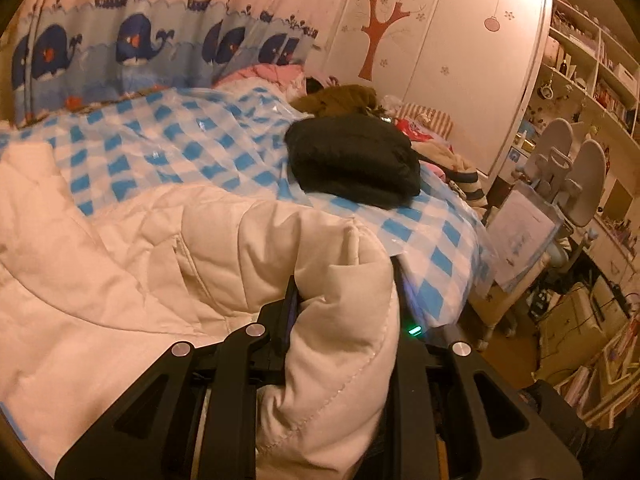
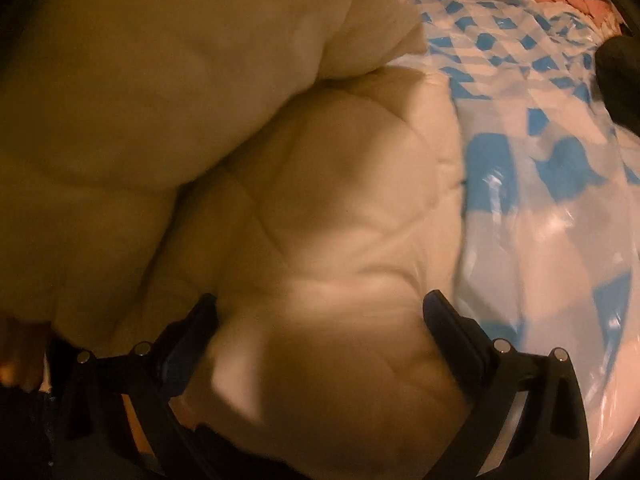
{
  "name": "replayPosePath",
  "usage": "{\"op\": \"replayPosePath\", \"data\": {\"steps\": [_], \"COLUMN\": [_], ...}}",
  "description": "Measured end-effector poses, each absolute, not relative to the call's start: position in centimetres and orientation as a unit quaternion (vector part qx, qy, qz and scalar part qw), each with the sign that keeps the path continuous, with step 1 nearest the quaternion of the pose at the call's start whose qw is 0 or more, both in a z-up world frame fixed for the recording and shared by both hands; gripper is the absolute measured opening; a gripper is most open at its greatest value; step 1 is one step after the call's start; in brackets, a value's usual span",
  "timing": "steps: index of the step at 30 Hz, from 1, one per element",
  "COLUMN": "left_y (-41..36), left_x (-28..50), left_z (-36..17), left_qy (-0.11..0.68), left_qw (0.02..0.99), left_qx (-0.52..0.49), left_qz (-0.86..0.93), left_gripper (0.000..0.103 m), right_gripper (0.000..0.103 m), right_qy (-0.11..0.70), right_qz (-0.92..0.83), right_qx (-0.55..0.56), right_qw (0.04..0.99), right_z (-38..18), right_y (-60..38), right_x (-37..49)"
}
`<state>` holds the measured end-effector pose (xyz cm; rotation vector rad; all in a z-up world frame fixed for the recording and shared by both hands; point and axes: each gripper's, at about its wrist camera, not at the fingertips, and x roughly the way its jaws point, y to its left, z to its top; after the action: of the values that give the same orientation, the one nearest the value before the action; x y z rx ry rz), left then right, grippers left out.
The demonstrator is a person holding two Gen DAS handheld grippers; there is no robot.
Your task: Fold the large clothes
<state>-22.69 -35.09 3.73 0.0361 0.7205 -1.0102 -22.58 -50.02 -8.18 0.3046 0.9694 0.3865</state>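
A cream quilted puffer coat (image 1: 140,248) lies spread over the bed's blue-and-white checked plastic cover (image 1: 168,140). My left gripper (image 1: 344,292) is shut on a thick fold of the coat at its right edge; the fabric bulges between the fingers and hides the tips. In the right wrist view the same coat (image 2: 280,200) fills most of the frame, with an upper layer doubled over a lower one. My right gripper (image 2: 320,312) has its fingers spread wide, and padded coat fabric sits between them, loose rather than pinched.
A folded black garment (image 1: 352,160) rests on the checked cover behind the coat, also at the right edge of the right wrist view (image 2: 620,76). A pile of clothes (image 1: 344,98) lies further back. The bed edge drops off right, toward a grey chair (image 1: 572,168) and shelves (image 1: 592,60).
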Motion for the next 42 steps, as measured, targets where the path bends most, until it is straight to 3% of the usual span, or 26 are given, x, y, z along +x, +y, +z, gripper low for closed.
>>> {"op": "replayPosePath", "data": {"steps": [4, 10, 14, 17, 18, 23, 25, 27, 28, 30, 33, 38, 42], "left_y": [-35.8, -38.9, -40.5, -40.6, -40.4, -35.1, -30.8, -27.3, -24.7, -22.9, -25.5, -28.2, -28.3], "left_x": [-22.5, -24.1, -25.6, -26.8, -27.1, -28.5, -28.6, -27.9, -26.6, -23.6, -21.1, -21.4, -21.2], "left_z": [1.6, -1.3, -2.6, -2.1, -1.6, 2.8, 5.6, 6.9, 7.1, 5.9, 1.8, -0.2, -0.4], "left_qy": [0.354, 0.347, 0.326, 0.311, 0.315, 0.315, 0.282, 0.252, 0.238, 0.262, 0.331, 0.322, 0.317], "left_qw": [0.794, 0.78, 0.779, 0.778, 0.776, 0.78, 0.812, 0.849, 0.873, 0.878, 0.844, 0.843, 0.844], "left_qx": [0.028, 0.11, 0.182, 0.211, 0.215, 0.15, 0.104, 0.062, 0.021, -0.025, -0.007, 0.034, 0.044], "left_qz": [-0.494, -0.509, -0.503, -0.503, -0.502, -0.52, -0.501, -0.461, -0.426, -0.399, -0.422, -0.429, -0.43], "left_gripper": [0.018, 0.018, 0.026, 0.041, 0.045, 0.045, 0.048, 0.061, 0.063, 0.063, 0.063, 0.067, 0.068], "right_gripper": [0.096, 0.096, 0.096, 0.096, 0.096, 0.096, 0.096, 0.096, 0.096, 0.096, 0.096, 0.096, 0.096], "right_qy": [0.443, 0.328, 0.364, 0.476, 0.486, 0.471, 0.466, 0.456, 0.452, 0.441, 0.458, 0.381, 0.43], "right_qz": [0.181, 0.199, 0.185, 0.082, 0.082, 0.091, 0.094, 0.094, 0.093, 0.093, 0.109, 0.253, 0.339], "right_qx": [0.213, 0.331, 0.194, -0.047, -0.078, -0.015, 0.005, 0.007, 0.007, 0.01, 0.031, 0.18, 0.156], "right_qw": [0.852, 0.862, 0.892, 0.874, 0.867, 0.877, 0.88, 0.885, 0.887, 0.893, 0.882, 0.871, 0.822], "right_z": [-7.3, -1.4, 1.1, -4.5, -6.2, -8.6, -9.4, -9.1, -9.1, -9.2, -7.8, 0.9, 1.4], "right_y": [-54.7, -61.9, -58.6, -52.5, -51.4, -53.4, -53.9, -53.5, -53.3, -53.5, -54.7, -57.0, -51.2], "right_x": [-24.6, -24.3, -18.4, -13.9, -14.1, -15.6, -16.3, -17.5, -17.7, -17.3, -16.0, -15.0, -9.6]}}
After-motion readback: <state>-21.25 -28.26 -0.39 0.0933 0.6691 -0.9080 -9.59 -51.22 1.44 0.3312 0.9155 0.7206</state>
